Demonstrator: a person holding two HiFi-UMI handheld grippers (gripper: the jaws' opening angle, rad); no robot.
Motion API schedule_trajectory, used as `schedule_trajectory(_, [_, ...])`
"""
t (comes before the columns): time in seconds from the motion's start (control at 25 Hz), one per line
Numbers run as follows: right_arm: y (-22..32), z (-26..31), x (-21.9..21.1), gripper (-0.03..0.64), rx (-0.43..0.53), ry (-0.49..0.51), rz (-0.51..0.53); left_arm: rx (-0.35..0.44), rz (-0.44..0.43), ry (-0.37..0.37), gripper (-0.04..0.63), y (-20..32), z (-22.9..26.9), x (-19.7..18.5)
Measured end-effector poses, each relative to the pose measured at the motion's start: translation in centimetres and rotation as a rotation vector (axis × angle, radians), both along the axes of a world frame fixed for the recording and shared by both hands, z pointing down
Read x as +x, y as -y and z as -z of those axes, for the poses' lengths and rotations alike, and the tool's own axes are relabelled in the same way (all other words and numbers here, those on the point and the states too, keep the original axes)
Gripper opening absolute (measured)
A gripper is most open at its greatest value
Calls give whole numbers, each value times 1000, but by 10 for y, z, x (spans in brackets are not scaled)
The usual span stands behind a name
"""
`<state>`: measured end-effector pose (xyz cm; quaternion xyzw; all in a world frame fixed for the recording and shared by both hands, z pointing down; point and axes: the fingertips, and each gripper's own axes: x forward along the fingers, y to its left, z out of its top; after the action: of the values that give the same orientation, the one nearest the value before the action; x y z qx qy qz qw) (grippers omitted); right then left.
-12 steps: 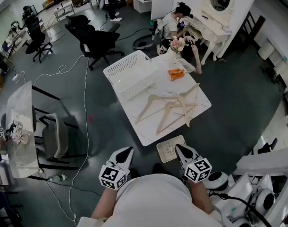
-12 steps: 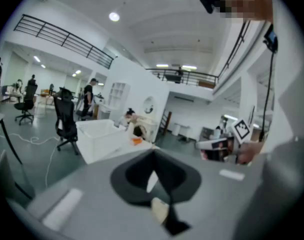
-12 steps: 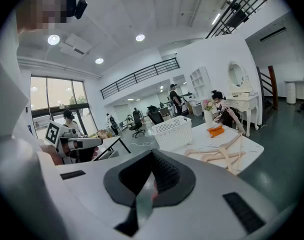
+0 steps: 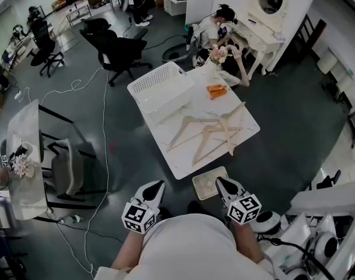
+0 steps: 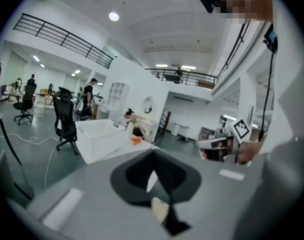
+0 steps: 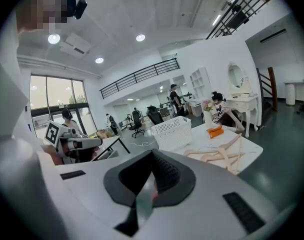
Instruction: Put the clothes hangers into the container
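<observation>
A white marble-look table [image 4: 183, 156] stands ahead of the person, set at an angle. On its far left corner sits a white basket [image 4: 160, 89] with perforated walls and an open top; nothing shows inside it. The wooden hangers [image 4: 209, 130] lie flat on the table's nearer right half, overlapping one another in a loose pile, near the basket but outside it.

Both grippers are held low and close to the person's body, well apart from the table, so the hangers lie well ahead of both pairs of jaws. The left gripper [image 4: 156, 185] points toward the table's near edge; its own view shows its jaws pressed together with nothing between them. The right gripper [image 4: 220, 181] is the same, its jaws closed tip to tip on nothing, with the hangers ahead and to its right.

A small orange thing [image 4: 216, 91] lies on the table beyond the hangers, beside the basket.
</observation>
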<state>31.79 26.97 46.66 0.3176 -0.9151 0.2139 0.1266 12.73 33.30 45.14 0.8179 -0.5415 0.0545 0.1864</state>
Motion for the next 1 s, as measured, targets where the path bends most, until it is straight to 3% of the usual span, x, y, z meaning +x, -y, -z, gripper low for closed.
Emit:
schedule_trajectory(0.44, [-13, 1, -8, 3, -17, 8, -2, -7, -9, -16, 2, -12, -3, -8])
schedule_trajectory(1.0, [-44, 1, -58, 3, 23, 39, -23, -8, -24, -22, 2, -53, -14, -71])
